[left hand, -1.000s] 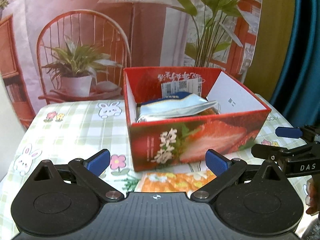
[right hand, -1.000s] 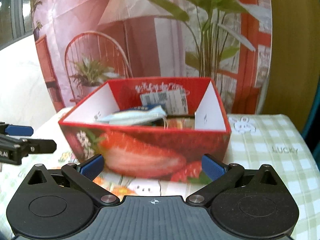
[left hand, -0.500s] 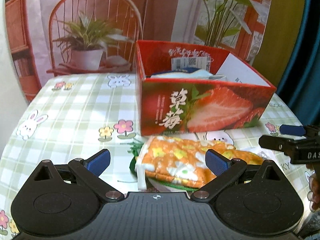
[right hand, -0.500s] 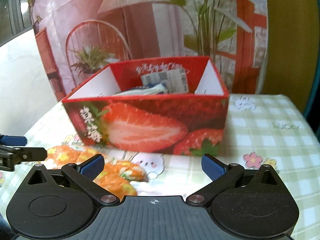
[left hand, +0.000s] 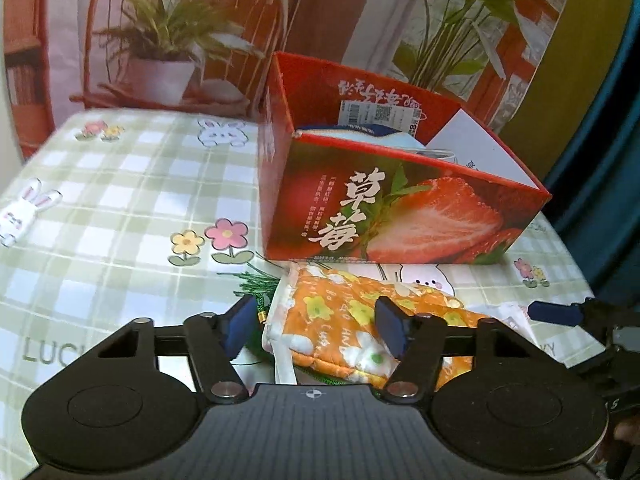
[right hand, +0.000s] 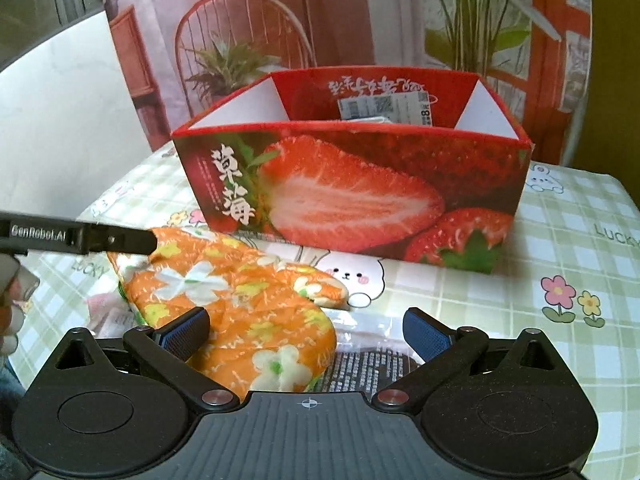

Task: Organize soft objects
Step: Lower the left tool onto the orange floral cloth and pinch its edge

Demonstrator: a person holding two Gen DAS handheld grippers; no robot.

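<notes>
Closing, the left gripper [left hand: 314, 326] has its jaws on either side of the cuff end of the orange floral oven mitt [left hand: 352, 320]; whether the pads press it yet cannot be told. The mitt lies flat on the checked tablecloth [left hand: 120, 200], just in front of the red strawberry box [left hand: 400, 216], which holds a pale blue pouch [left hand: 360, 138]. A green tassel [left hand: 256, 280] lies beside the cuff.

Right wrist view: the right gripper [right hand: 304, 330] stands spread, touching nothing, over the mitt's [right hand: 248, 304] near end and a clear printed packet [right hand: 372, 364] under it. The mitt is outside the box [right hand: 352, 196].
</notes>
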